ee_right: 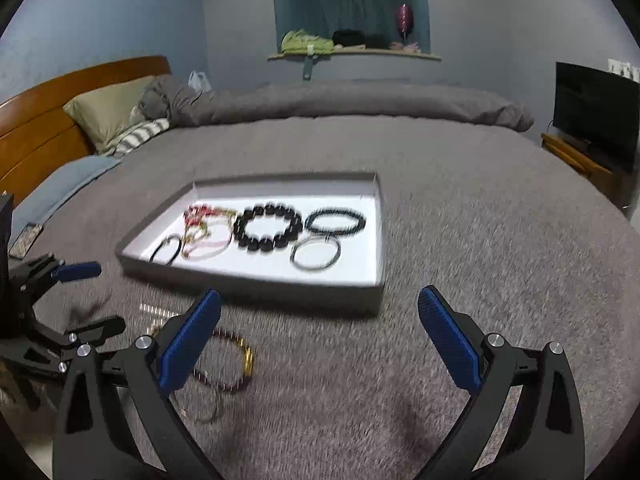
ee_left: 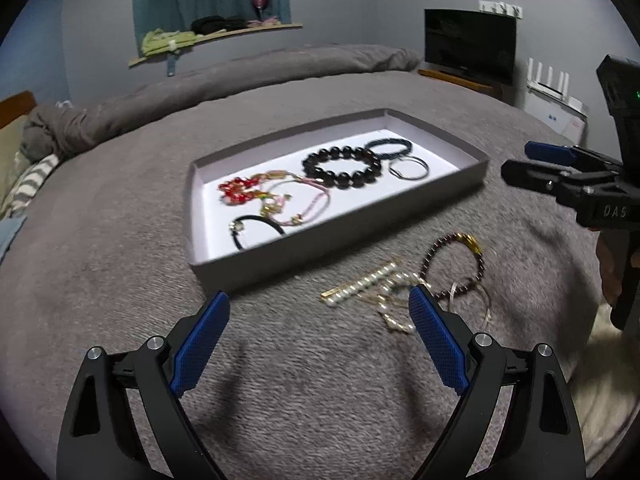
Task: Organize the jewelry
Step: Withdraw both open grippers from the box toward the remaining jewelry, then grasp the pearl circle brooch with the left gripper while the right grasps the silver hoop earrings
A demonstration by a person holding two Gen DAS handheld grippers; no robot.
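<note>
A shallow grey tray (ee_left: 476, 178) (ee_right: 256, 292) with a white floor lies on the grey bed. It holds a black bead bracelet (ee_left: 342, 168) (ee_right: 268, 227), a dark blue bracelet (ee_left: 390, 148) (ee_right: 335, 221), a silver bangle (ee_left: 409, 168) (ee_right: 316, 255), red beads (ee_left: 237, 191), pink cords (ee_left: 298, 208) and a black cord bracelet (ee_left: 256, 229). In front of the tray lie a pearl strand (ee_left: 360, 284), a gold chain (ee_left: 394, 316), a dark red bead bracelet (ee_left: 454, 266) (ee_right: 230, 360) and a thin bangle (ee_left: 486, 304) (ee_right: 208, 408). My left gripper (ee_left: 320, 310) (ee_right: 92, 296) is open and empty. My right gripper (ee_right: 320, 312) (ee_left: 516, 162) is open and empty.
The bed is covered by a grey blanket (ee_right: 480, 240), with a rolled duvet (ee_right: 360, 104) at the back, pillows (ee_right: 108, 108) and a wooden headboard (ee_right: 44, 120) at the left. A TV (ee_left: 470, 46) on a stand is at the right.
</note>
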